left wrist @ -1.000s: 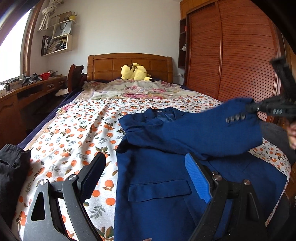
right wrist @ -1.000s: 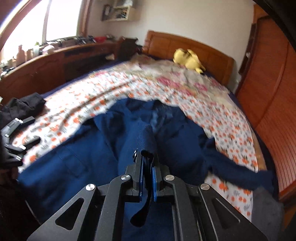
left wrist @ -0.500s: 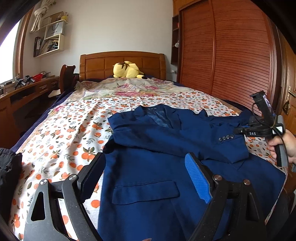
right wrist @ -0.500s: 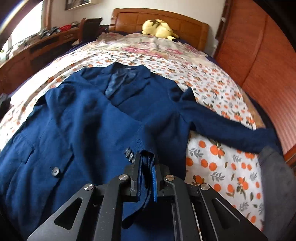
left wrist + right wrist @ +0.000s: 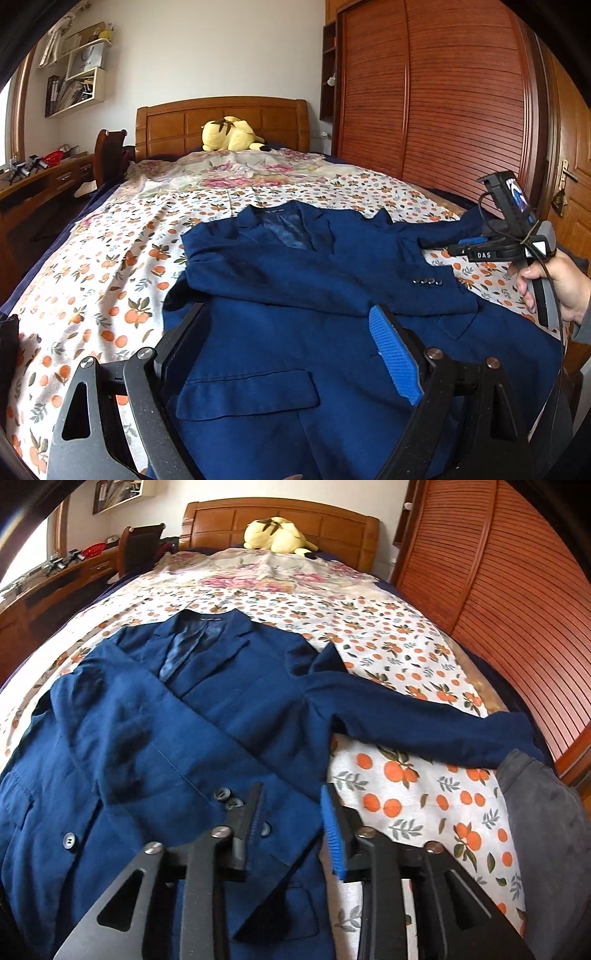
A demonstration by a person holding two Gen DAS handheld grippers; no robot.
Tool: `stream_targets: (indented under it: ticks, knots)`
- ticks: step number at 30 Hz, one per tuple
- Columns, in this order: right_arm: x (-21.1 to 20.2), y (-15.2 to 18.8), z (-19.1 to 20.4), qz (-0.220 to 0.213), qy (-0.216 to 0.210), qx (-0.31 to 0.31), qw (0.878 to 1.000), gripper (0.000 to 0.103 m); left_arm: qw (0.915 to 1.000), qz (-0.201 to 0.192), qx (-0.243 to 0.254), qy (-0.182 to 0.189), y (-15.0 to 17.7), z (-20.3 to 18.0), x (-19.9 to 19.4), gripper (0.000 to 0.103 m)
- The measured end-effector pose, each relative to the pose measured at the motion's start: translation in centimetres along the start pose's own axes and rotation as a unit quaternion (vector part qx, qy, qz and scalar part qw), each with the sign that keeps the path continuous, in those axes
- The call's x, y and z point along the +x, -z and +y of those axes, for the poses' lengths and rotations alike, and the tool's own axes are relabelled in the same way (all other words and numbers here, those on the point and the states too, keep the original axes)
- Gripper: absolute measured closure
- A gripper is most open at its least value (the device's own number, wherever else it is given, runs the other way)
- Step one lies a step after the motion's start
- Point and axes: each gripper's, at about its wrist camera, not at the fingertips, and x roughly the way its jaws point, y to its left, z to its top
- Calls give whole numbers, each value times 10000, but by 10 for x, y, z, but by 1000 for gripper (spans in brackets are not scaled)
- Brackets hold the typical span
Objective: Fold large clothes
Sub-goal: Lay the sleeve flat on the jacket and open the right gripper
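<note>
A navy blue blazer (image 5: 295, 332) lies face up on the bed, collar toward the headboard; it also shows in the right wrist view (image 5: 166, 738). One sleeve (image 5: 332, 280) is folded across the chest, its cuff buttons (image 5: 229, 799) just in front of my right gripper. The other sleeve (image 5: 424, 731) stretches out to the right on the sheet. My left gripper (image 5: 291, 332) is open and empty above the blazer's lower front. My right gripper (image 5: 291, 812) is open over the folded cuff, holding nothing; it shows at the right of the left wrist view (image 5: 480, 251).
The bed has an orange-print sheet (image 5: 92, 277) and a wooden headboard (image 5: 221, 122) with a yellow plush toy (image 5: 229, 134). A wooden wardrobe (image 5: 443, 92) stands on the right, a desk (image 5: 37, 184) on the left. A grey garment (image 5: 546, 830) lies at the bed's right edge.
My right gripper carried the sleeve across the chest, laid it down and opened, letting the cuff go. My left gripper stayed open and shifted right over the blazer.
</note>
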Motion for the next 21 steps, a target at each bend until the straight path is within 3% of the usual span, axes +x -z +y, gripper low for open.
stream_targets:
  ticks: [8,14,21]
  knots:
    - [0,20,31,139,-804,-564,9951,69,9999,125,60,62,2,-9,10,15]
    - [37,39,30,713,-813,-694,9917,69,9997,205,141,81,5,-17,15,15]
    - [43,44,20,668,-867,-668,9917,69,9994,295,168,67,7,-18,21,15]
